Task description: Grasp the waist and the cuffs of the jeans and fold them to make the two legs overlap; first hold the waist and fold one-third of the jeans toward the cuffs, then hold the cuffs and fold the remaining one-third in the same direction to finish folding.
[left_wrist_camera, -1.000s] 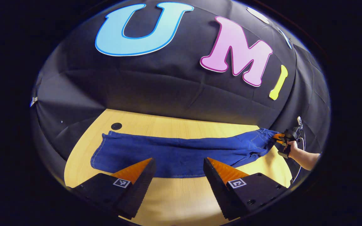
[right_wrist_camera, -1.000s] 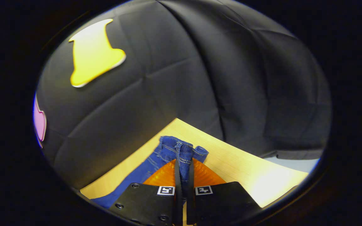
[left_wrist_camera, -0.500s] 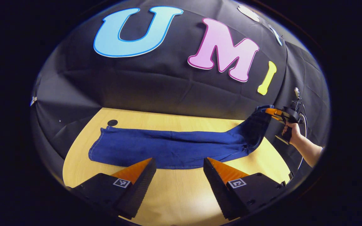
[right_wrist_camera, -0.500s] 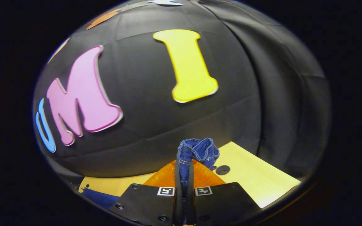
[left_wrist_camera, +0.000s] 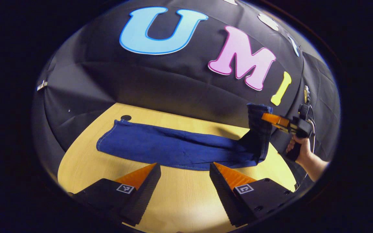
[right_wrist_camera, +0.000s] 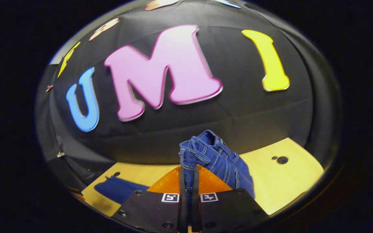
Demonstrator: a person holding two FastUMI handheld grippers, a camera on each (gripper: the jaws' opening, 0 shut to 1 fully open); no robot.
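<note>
**A:** Your right gripper [right_wrist_camera: 186,181] has lifted the waist [right_wrist_camera: 202,152] clear of the tabletop [left_wrist_camera: 180,200] over the last second. It was flat on the wood at the far right, and now it hangs upright from the gripper and has swung in toward the cuffs.

**B:** Grip status?

**A:** Right one is clamped on the waistband, both fingers pressing denim, fabric bunched above the tips. Your left gripper [left_wrist_camera: 185,168] is wide open, holding nothing, hovering over the near edge just in front of the jeans [left_wrist_camera: 173,149].

**B:** So which step?

**A:** Looks like the first third-fold is under way: legs are already overlapped, waist is up, not yet laid down. You'd need to carry it further toward the cuffs [left_wrist_camera: 107,142] before lowering.

**B:** How's the garment?

**A:** Dark blue denim, one long narrow strip lying flat across the tabletop, cuffs at the far left by a small dark hole [left_wrist_camera: 126,117]. The right end bends sharply up where you hold it. Flat part looks smooth, no obvious wrinkles.
</note>
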